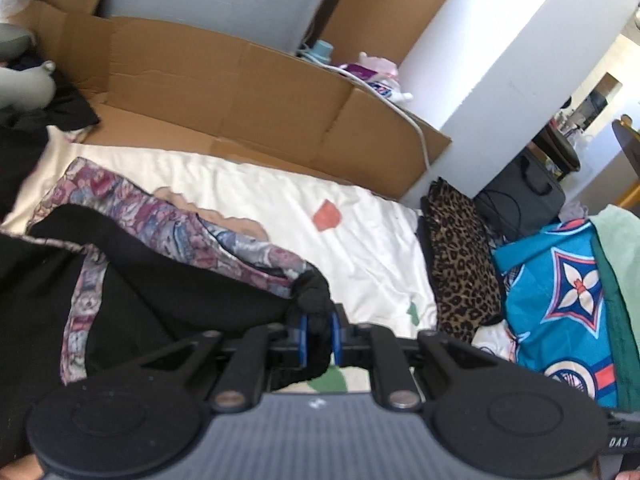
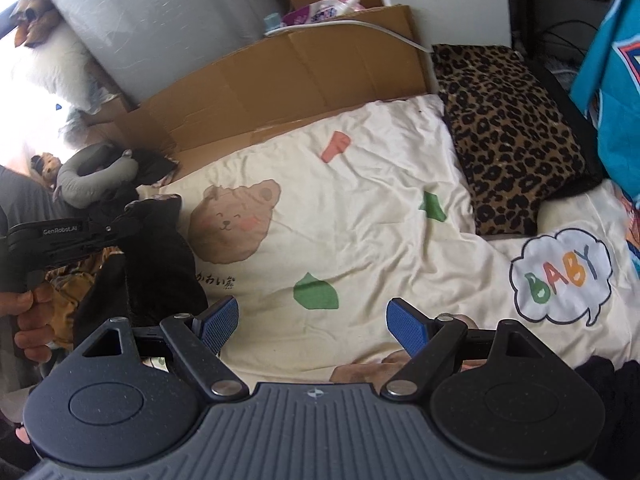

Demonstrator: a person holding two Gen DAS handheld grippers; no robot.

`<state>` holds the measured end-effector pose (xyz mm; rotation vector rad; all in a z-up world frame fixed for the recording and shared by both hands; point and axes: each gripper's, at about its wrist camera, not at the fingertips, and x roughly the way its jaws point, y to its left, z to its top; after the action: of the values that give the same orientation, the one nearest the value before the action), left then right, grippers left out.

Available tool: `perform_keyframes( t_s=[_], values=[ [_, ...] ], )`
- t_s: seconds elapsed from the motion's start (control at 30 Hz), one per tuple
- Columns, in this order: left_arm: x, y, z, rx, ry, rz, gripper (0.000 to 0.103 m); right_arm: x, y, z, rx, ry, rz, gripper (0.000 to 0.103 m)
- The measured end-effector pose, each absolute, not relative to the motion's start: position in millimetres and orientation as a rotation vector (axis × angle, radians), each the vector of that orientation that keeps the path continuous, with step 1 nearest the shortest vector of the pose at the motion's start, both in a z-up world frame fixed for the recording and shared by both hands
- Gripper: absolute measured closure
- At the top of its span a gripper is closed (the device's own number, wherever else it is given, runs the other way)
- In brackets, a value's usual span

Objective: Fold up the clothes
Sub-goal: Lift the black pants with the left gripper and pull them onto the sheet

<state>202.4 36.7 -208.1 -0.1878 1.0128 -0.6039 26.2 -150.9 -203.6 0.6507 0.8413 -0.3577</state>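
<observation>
Our left gripper (image 1: 319, 334) has its blue pads drawn close together, pinching a bunch of black cloth between them. Our right gripper (image 2: 312, 322) hangs with its fingers (image 2: 406, 326) spread wide and nothing between them. Our left hand (image 2: 34, 326) grips its tool's handle at the left edge of the right wrist view.

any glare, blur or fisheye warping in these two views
Left wrist view: dark curved vignette in the upper corners, the cardboard wall bows, and the doorway at right is overexposed; the left tongs pinch the black garment, slightly soft. Right wrist view: window glare washes out the upper left; the open right tongs and the bear-print sheet look sharp.
</observation>
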Motion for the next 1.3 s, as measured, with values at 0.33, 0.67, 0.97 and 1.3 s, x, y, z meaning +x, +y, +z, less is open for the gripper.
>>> perform_keyframes(
  t_s=[0.33, 0.67, 0.97, 1.3],
  values=[
    [246.5, 6.7, -222.5, -0.318, 1.018, -0.56, 0.091, 25.7, -155.8, -212.9, 0.659, 0.865, -0.374, 0.018],
    [277.4, -31.3, -250.2, -0.195, 1.073, -0.555, 0.086, 29.0, -158.3, -219.3, 0.652, 0.89, -0.398, 0.018],
    [271.6, 17.7, -258.2, -0.17, 1.088, -0.543, 0.082, 36.9, -155.5, -222.9, 0.651, 0.891, -0.392, 0.018],
    [265.1, 95.4, -276.5, -0.121, 1.123, -0.385, 0.079, 43.5, -145.4, -229.4, 0.648, 0.899, -0.367, 0.018]
  ],
)
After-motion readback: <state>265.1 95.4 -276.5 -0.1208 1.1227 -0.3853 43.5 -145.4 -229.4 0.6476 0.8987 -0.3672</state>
